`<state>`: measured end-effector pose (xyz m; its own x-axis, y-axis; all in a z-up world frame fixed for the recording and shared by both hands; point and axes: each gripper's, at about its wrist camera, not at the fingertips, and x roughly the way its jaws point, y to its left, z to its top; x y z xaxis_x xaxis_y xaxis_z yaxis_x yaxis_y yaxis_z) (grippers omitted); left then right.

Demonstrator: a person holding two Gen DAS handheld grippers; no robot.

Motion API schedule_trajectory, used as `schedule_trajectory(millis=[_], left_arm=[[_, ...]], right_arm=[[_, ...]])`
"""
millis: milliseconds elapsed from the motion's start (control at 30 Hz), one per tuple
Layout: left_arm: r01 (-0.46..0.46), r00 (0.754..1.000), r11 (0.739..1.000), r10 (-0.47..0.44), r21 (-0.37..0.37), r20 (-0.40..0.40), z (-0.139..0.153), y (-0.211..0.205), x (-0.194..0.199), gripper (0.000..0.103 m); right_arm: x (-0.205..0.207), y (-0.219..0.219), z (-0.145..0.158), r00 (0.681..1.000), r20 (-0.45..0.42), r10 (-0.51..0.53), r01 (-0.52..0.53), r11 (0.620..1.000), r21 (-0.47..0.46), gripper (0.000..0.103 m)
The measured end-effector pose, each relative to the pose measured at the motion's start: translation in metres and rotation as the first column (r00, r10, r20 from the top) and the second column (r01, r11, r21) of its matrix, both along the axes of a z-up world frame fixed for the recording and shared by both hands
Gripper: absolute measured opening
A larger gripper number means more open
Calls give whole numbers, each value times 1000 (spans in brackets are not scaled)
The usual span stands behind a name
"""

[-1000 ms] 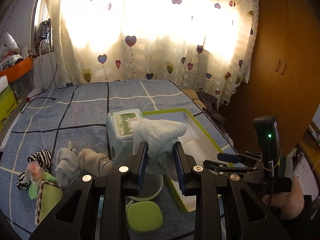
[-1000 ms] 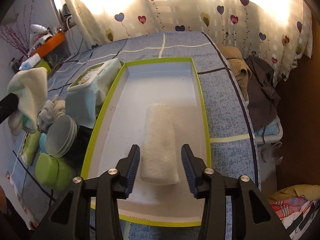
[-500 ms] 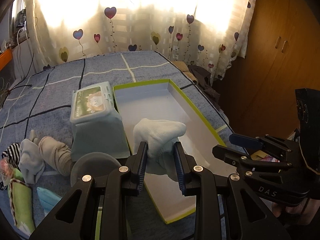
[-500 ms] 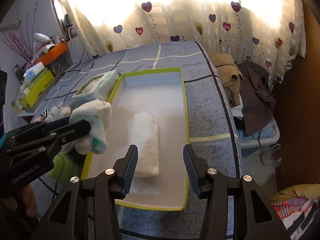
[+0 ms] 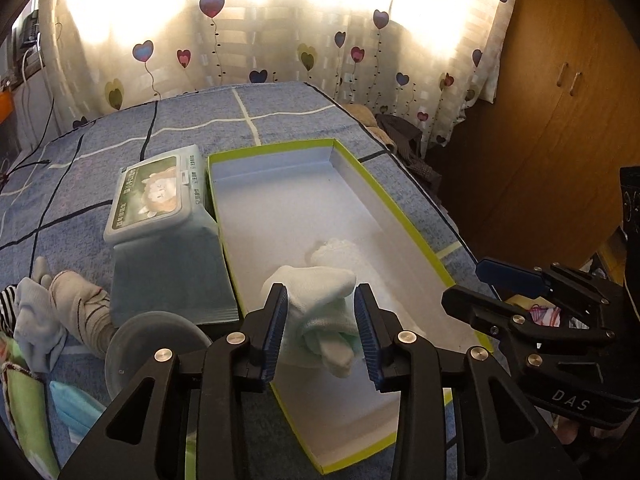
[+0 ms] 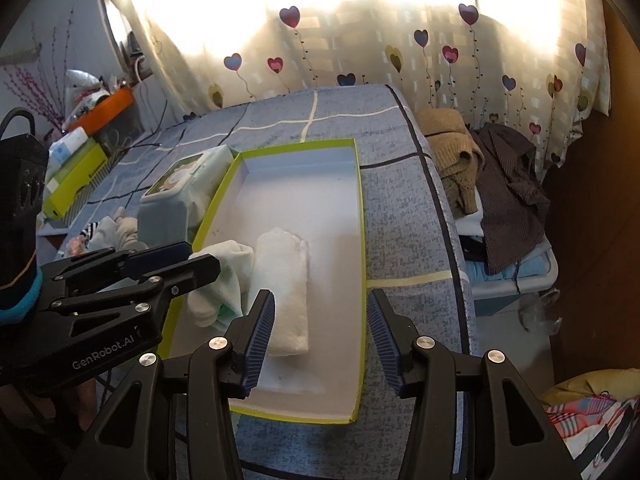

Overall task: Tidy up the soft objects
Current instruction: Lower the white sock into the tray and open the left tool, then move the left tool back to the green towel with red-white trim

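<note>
A pale mint-and-white sock bundle sits between the jaws of my left gripper, low over the near left part of the green-rimmed white tray. The jaws are opening and the pads stand slack beside the sock. A rolled white towel lies in the tray just right of the sock. My right gripper hovers open and empty over the tray's near end, the towel below its left finger. It appears at the right in the left wrist view.
A wipes pack stands against the tray's left wall. Loose socks and a round grey lid lie left of it on the blue bedspread. Clothes are heaped off the bed's right edge. A brown wardrobe stands beyond.
My left gripper has carried the sock rightward and down, from above the wipes pack to inside the tray, and its jaws have widened. The right gripper has pulled back slightly.
</note>
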<state>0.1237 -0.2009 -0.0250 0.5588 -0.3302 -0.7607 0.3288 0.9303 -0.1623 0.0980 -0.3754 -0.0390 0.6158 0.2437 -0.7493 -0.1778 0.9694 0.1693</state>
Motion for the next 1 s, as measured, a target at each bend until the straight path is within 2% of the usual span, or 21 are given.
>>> schedule_trajectory(millis=[167,467,1000], left_arm=[[-8,999,1000,9,-19,33,13,9,-14,36],[-29,984,999,35,-38,175,50,35,-55,36],[-162,954,985,173,-63,246,58,126,-97,36]], right_arm=[[-8,1,10,999,34,-1,1,1000,1,49],[-27,14,29,994,104,17,-18,1000,9,53],[-56,83,55,968,181,171,-169,985,-24,53]])
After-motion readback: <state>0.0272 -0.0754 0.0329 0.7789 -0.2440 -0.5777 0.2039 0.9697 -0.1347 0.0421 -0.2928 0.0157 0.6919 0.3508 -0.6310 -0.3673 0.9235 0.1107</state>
